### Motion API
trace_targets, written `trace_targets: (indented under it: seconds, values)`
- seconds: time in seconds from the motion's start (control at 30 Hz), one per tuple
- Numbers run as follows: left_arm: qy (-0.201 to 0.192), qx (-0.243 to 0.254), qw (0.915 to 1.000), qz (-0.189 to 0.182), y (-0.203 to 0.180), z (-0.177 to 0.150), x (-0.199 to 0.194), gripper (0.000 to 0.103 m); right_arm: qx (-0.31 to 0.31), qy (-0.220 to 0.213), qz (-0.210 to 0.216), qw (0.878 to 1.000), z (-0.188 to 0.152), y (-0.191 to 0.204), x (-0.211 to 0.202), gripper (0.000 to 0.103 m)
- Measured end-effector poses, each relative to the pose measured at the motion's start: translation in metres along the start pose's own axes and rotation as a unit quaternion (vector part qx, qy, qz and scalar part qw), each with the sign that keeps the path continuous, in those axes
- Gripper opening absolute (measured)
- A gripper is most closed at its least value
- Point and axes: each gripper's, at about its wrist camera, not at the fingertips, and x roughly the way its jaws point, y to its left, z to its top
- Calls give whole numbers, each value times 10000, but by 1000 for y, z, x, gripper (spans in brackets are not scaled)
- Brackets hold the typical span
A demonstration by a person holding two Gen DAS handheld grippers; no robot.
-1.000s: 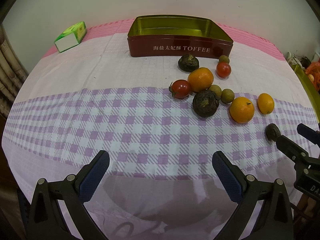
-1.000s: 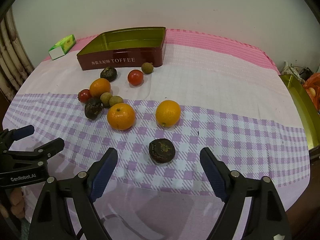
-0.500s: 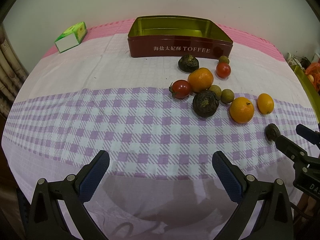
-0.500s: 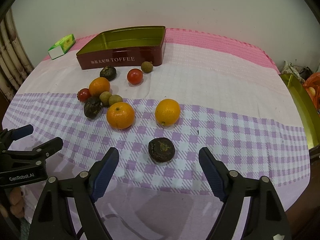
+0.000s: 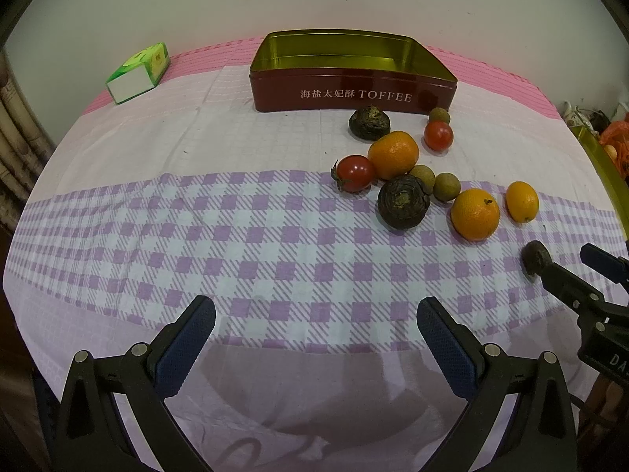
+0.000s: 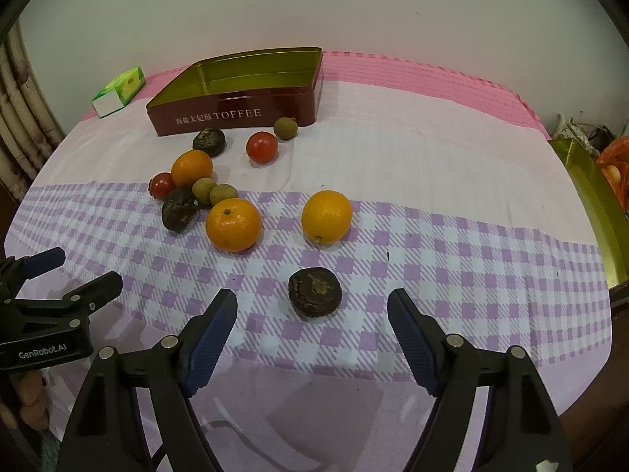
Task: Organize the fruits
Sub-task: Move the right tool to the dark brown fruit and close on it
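A red TOFFEE tin with a gold inside stands open and holds nothing at the back of the table; it also shows in the right wrist view. In front of it lie oranges, red tomatoes, small brown-green longans and dark wrinkled fruits. My right gripper is open, with a dark fruit just beyond its fingertips. My left gripper is open and holds nothing, at the table's near edge.
A green and white carton lies at the back left. A gold tin lid stands off the table's right edge, with an orange bag behind it. The cloth is pink, white and purple check. A wall is behind.
My right gripper has crept forward toward the dark fruit, which now sits slightly nearer its fingertips. My left gripper has stayed still.
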Motion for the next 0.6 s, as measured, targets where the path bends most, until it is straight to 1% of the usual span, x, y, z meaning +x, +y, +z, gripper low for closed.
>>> trace_targets:
  seconds: [0.2, 0.47, 0.5, 0.6]
  values:
    - [0, -1, 10000, -3, -1, -2, -1, 102, 68, 61, 14, 10000, 0, -3, 1, 72]
    - [-15, -4, 10000, -20, -1, -2, 0, 101, 93, 196, -2, 9998, 0, -5, 9, 65]
    - [-14, 4, 10000, -2, -2, -3, -2, 98, 98, 214, -4, 9997, 0, -5, 11, 64]
    - [16, 26, 10000, -1, -2, -3, 3, 94, 122, 281, 15, 9995, 1, -6, 16, 59]
